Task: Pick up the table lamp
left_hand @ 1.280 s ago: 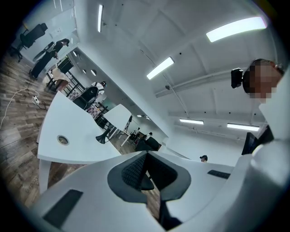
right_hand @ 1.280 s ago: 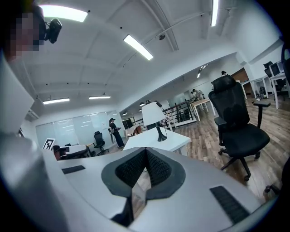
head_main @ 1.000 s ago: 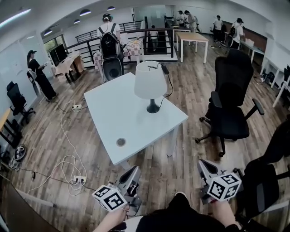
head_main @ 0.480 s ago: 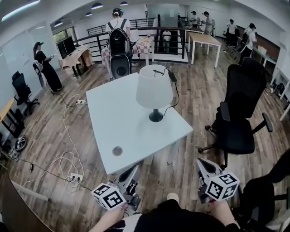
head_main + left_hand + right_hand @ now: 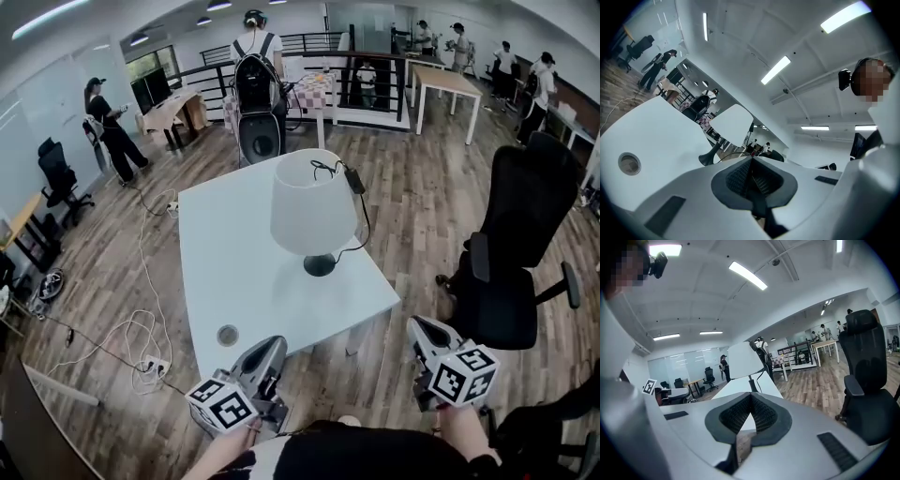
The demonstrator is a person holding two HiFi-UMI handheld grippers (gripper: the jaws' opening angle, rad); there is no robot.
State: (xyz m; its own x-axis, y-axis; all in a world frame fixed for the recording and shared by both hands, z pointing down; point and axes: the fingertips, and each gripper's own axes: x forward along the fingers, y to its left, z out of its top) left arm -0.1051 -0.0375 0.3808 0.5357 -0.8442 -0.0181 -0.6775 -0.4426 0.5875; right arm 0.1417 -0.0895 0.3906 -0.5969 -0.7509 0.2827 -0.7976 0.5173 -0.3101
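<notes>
A table lamp with a white shade and a black foot stands upright on the pale table, towards its right side. Its black cord runs back over the tabletop. The lamp also shows ahead in the left gripper view and in the right gripper view. My left gripper is shut and empty at the table's near edge. My right gripper is shut and empty too, off the table's near right corner, well short of the lamp.
A round cable hole sits near the table's front left corner. A black office chair stands right of the table. A power strip and white cables lie on the wood floor at left. Several people stand at the far tables and railing.
The table and lamp have come closer in the head view. Both grippers have moved forward towards the table's near edge, still shut.
</notes>
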